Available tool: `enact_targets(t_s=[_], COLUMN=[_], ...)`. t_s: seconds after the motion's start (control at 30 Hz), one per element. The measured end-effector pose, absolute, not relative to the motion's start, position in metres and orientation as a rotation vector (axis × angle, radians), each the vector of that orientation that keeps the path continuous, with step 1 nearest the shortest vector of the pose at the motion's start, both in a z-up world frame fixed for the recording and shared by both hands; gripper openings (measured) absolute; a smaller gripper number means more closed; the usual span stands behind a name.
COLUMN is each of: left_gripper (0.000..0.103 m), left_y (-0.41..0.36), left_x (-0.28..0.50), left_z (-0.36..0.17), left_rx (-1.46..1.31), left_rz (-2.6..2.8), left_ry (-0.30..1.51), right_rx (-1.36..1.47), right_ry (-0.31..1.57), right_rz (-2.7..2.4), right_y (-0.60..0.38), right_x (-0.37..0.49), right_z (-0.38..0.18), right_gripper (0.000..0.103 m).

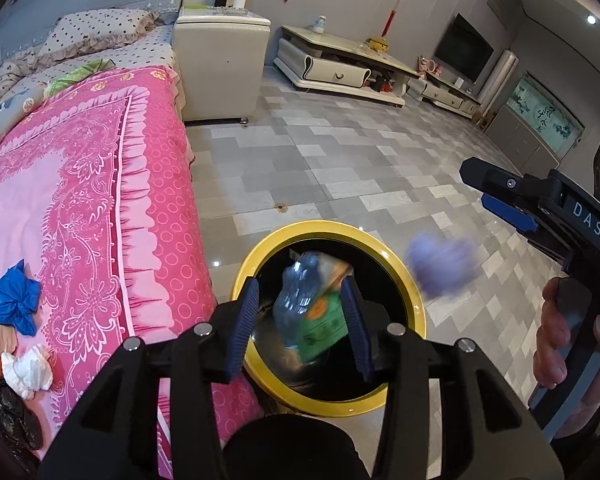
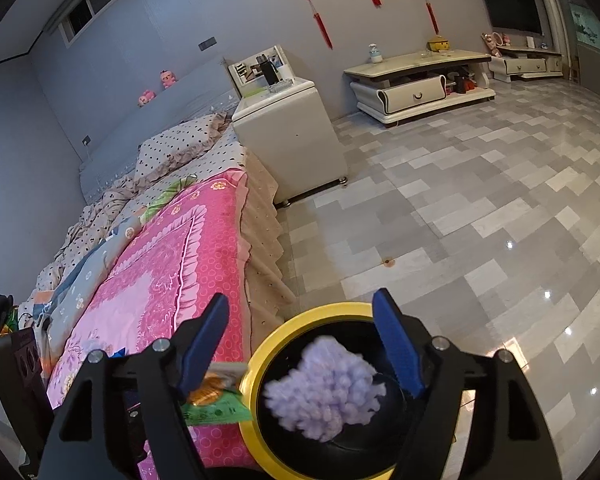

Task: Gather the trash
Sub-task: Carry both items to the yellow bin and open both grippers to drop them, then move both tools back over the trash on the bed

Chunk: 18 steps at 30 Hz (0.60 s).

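Left wrist: both tongs [image 1: 300, 320] [image 2: 304, 344] gape empty over bin [image 1: 260, 252], bed [image 1: 100, 160] alongside.

"das" on right gripper [image 1: 496, 196] body (white letters).

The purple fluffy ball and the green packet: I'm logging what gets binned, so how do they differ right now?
The purple fluffy ball is soft, rounded and lumpy; the green packet is flat, printed and crumpled with clear plastic. The ball sits between the right gripper fingers; the packet between the left gripper fingers. The ball is one colour; the packet carries an orange mark. Both look motion-blurred, touch neither pad, and are over the yellow-rimmed bin.
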<state>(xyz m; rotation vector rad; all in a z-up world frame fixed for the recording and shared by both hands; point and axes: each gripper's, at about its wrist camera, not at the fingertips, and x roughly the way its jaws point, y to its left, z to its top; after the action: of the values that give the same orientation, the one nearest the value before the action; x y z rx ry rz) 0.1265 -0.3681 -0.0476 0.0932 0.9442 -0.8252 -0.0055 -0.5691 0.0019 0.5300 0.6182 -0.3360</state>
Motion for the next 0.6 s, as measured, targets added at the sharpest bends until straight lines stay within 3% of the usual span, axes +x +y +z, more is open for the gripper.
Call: enact_targets(t_s=[0.27,0.4,0.6], left_gripper=[0.048,0.062,0.07], left_y=[-0.352,-0.337,-0.306], left_x=[0.124,0.122,0.12], left_z=[-0.038,-0.025,-0.005], left_rx=[0.08,0.07,0.061], left_rz=[-0.798,-0.775,-0.734], left_ry=[0.908,0.868,0.808], right_rx=[0.538,0.521,0.49], right_ry=[0.604,0.602,0.593], right_rz=[-0.353,-0.35,-0.318], right_y=[-0.565,-0.558,-0.537], right_x=[-0.018,-0.021,-0.021], right_z=[0.008,0.012,0.024], right_gripper=[0.074,0.074,0.075])
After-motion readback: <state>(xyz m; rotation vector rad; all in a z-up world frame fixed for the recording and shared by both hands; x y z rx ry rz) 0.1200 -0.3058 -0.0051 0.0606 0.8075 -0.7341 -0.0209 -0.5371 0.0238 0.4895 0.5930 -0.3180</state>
